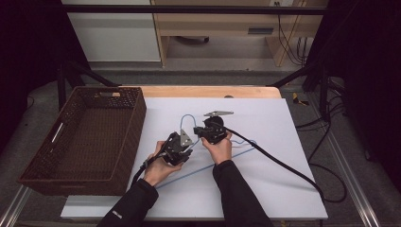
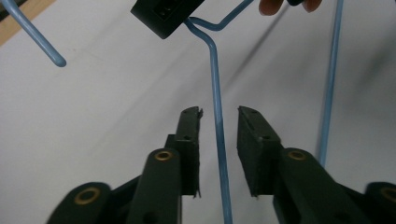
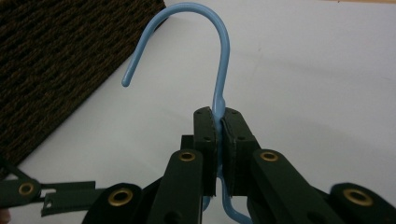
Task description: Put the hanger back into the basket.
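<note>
A light blue wire hanger (image 1: 188, 116) lies on the white board (image 1: 269, 118) near its middle, hook pointing to the far side. My right gripper (image 1: 204, 128) is shut on the hanger's neck just below the hook (image 3: 219, 32); in the right gripper view (image 3: 219, 114) the jaws press on the wire from both sides. My left gripper (image 1: 183, 142) sits just left of it. Its jaws are open (image 2: 218, 113), and one sloping arm of the hanger (image 2: 215, 79) runs through the gap without touching either pad.
A dark brown woven basket (image 1: 136, 124) stands at the board's left edge, and its wall (image 3: 56, 60) rises close to the hook. A thick black cable (image 1: 283, 165) trails right from the right gripper. Bare white board lies to the right and front.
</note>
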A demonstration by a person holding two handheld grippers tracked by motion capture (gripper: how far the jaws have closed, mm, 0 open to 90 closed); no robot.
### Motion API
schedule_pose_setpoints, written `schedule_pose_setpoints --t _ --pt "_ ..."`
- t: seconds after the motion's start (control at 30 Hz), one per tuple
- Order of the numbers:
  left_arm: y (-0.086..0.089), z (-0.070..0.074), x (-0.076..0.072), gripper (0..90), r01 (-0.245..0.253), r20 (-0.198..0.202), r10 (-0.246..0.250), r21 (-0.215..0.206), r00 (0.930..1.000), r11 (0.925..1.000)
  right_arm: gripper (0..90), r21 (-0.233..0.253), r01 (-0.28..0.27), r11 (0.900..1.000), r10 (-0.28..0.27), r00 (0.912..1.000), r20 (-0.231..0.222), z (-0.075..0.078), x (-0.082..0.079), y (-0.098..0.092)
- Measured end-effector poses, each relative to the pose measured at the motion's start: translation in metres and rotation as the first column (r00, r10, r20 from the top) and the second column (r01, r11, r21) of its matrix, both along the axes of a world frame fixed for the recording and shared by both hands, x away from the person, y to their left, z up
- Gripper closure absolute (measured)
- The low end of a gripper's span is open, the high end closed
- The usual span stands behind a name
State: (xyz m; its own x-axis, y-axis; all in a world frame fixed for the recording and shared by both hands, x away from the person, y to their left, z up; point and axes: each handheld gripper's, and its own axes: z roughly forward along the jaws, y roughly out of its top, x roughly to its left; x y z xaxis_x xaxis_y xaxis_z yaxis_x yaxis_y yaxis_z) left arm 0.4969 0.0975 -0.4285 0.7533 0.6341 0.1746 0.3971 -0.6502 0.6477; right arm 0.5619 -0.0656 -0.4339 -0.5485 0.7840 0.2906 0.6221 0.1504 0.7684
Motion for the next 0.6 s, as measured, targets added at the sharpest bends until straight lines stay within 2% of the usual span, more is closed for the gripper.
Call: schedule_pose_setpoints --t 0.1,0.2,0.37,0.43,0.6 --pt "0.002 -0.002 0.004 65.5 -0.013 -0.019 0.013 0.008 0.9997 0.9999 85.8 -0.002 -0.003 1.000 0.003 1.0000 0.002 0.000 0.000 0.000" --pt "0.001 -0.007 0.007 66.0 -0.006 -0.066 0.007 0.005 0.9978 1.0000 85.8 -0.003 -0.007 1.000 0.007 1.0000 0.004 0.001 -0.001 0.000" --pt "0.000 -0.011 0.009 80.2 0.001 -0.110 -0.001 -0.006 0.9940 1.0000 85.7 -0.009 -0.012 1.000 0.012 0.9999 0.007 0.001 -0.002 -0.001" --pt "0.000 -0.011 0.009 84.6 -0.005 -0.110 0.004 -0.007 0.9939 1.0000 85.7 -0.009 -0.014 1.000 0.014 0.9999 0.010 0.001 -0.002 -0.001" --pt "0.002 -0.009 0.007 86.7 -0.034 -0.110 0.030 -0.032 0.9935 0.9989 85.3 -0.013 -0.013 1.000 0.013 0.9996 0.025 0.004 -0.004 -0.001"
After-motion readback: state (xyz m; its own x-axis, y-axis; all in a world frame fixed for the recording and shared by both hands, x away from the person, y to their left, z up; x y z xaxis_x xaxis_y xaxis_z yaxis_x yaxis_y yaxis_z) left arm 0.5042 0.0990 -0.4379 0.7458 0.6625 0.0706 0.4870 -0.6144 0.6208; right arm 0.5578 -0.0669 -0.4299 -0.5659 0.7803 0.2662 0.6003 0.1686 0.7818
